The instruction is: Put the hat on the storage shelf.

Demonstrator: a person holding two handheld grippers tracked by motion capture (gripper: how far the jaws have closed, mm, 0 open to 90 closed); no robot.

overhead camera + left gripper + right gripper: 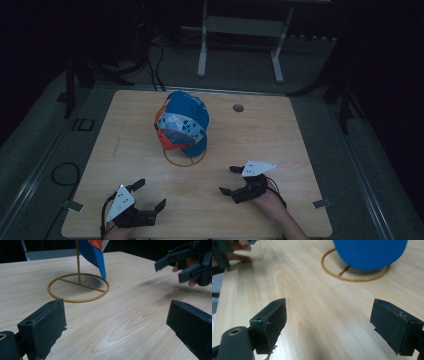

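A blue cap (pixel 184 122) with a patterned white front panel and an orange underside hangs on a thin gold wire stand (pixel 184 159) near the middle of the bench. Its brim points down toward the stand's ring base (pixel 78 287), which lies flat on the wood.

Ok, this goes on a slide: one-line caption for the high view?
Blue cap on a gold wire stand, wooden table, left gripper and right gripper open nearby.
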